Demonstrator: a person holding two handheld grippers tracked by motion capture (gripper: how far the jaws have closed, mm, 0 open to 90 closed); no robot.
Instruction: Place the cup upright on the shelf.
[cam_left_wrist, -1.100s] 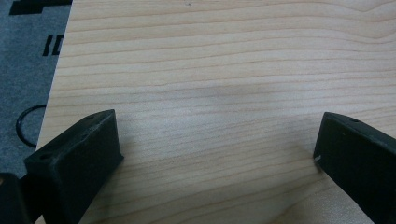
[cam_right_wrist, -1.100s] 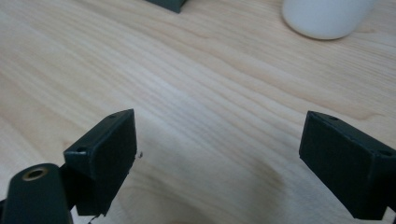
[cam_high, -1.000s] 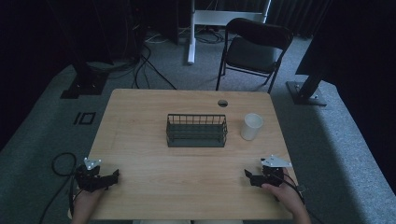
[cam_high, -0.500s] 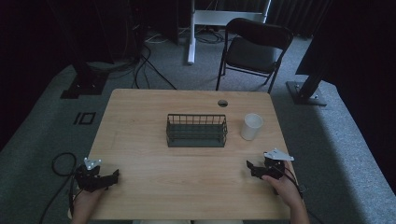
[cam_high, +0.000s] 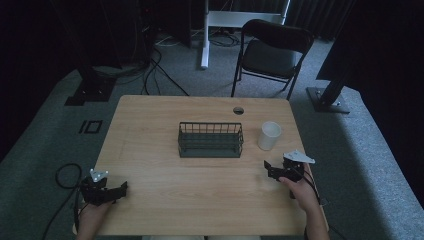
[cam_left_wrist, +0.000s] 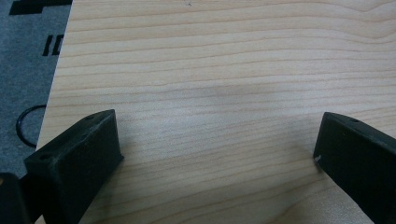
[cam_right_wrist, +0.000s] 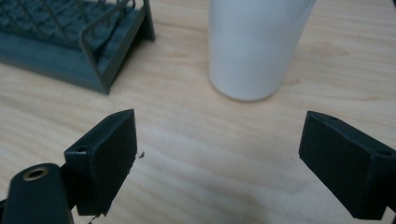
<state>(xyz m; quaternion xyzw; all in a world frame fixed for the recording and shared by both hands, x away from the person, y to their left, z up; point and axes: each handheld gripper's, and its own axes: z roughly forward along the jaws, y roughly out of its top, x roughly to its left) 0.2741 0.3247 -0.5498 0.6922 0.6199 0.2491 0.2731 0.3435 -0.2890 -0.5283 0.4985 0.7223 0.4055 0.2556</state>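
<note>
Both grippers have their jaws wide apart: right gripper (cam_high: 270, 169) sits near the white cup (cam_high: 270, 135), left gripper (cam_high: 121, 189) low over bare table (cam_high: 150, 130).

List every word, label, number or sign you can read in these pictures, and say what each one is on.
No readable text anywhere.
White cup: plain, no print or logo.
Wire basket: no label.
Wooden table: bare grain, no marking.
Left gripper and right gripper: black jaws spread open, unmarked.
Floor beside the table: black shapes, in the left gripper view too; they may be marks or characters, cut off and not legible.
</note>
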